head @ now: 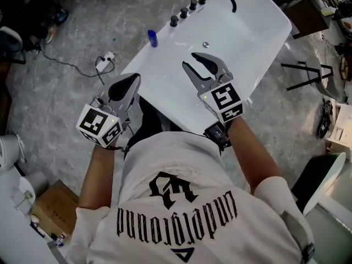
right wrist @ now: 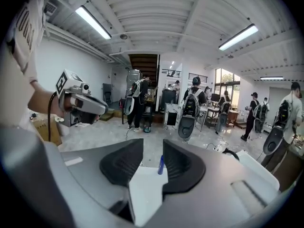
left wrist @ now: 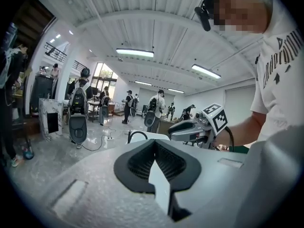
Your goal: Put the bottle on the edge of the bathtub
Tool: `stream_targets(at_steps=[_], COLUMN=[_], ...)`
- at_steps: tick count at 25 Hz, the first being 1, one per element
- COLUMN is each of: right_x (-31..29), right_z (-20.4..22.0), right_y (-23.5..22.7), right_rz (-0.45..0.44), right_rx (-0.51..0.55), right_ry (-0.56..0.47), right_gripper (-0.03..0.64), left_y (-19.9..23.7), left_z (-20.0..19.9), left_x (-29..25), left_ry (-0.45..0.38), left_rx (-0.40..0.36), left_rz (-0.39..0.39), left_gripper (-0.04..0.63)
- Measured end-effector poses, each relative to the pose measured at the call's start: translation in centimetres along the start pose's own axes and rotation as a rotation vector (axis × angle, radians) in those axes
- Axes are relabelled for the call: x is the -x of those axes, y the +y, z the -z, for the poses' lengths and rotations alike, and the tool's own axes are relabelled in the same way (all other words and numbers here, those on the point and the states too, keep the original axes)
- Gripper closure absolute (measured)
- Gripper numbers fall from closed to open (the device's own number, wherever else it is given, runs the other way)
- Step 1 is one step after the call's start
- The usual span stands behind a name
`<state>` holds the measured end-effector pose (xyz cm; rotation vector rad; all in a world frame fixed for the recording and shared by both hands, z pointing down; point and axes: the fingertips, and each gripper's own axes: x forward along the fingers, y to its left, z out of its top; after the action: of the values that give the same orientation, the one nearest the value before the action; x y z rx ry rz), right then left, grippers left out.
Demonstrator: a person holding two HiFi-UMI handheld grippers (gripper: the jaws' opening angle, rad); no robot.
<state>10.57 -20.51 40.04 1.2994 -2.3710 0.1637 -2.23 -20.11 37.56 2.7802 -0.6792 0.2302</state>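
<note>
Head view has the blue bottle (head: 152, 37) standing on the bathtub (head: 275, 16) rim by the taps, the left gripper (head: 134, 78) pressed together and the right gripper (head: 189, 60) spread and empty, so I'd say the placing looks done and only drawing clear is called for.

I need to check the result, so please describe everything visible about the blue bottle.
The blue bottle is slim, plain blue and looks like plastic. It stands upright on the flat rim of the white bathtub, beside the row of black tap knobs. Only the rim touches it; no label can be read.

Blue bottle (head: 152, 38), white bathtub (head: 165, 84)
</note>
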Motion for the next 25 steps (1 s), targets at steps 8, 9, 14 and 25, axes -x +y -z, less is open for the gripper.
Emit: stream_targets(at_steps=[8,9,14,25], right_x=[5.4,6.2,9.0,12.2], right_z=[-2.8,-3.2,-4.9,-4.8], right_y=[0.6,0.4,0.4,3.0], right_rz=[0.017,0.023,0.015,-0.043], right_rx=[0.009,0.011,0.042,0.041], right_ry=[-0.076,-0.089,-0.136,-0.161], right_gripper=[0.577,0.595,0.618,0.617], left_y=[-3.9,-4.4,-5.7,-11.1], left_z=[-3.8,-4.0,-4.7,-4.4], left_x=[2.1,2.2,3.1,7.7], left_ry=[-0.072,-0.069,-0.066,-0.047], left_rx=[-0.026,-0.032,-0.057,-0.056], left_rz=[-0.043,-0.04,-0.06,-0.109], left_gripper=[0.589,0.589,0.589,0.589])
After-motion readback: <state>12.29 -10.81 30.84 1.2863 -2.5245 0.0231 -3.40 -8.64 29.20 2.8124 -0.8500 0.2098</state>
